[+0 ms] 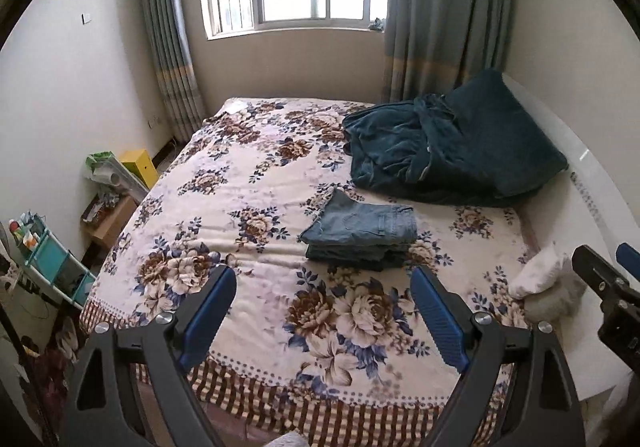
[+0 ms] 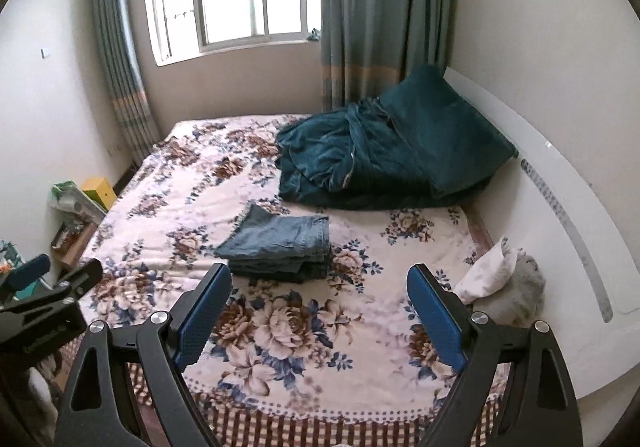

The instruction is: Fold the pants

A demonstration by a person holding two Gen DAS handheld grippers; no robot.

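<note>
A pair of blue denim pants (image 1: 360, 233) lies folded into a small flat stack on the floral bedspread (image 1: 256, 183), right of the bed's middle; it also shows in the right wrist view (image 2: 280, 243). My left gripper (image 1: 324, 287) is open and empty, held above the near part of the bed, short of the pants. My right gripper (image 2: 320, 285) is open and empty, also above the near part of the bed, just short of the stack. The right gripper shows at the right edge of the left wrist view (image 1: 608, 279). The left gripper shows at the left edge of the right wrist view (image 2: 48, 287).
A dark teal blanket and pillow (image 1: 452, 151) are heaped at the back right against the white headboard (image 1: 592, 183). A white pillow (image 1: 540, 275) lies at the bed's right edge. Boxes and a shelf (image 1: 52, 259) crowd the floor on the left. Window and curtains stand behind.
</note>
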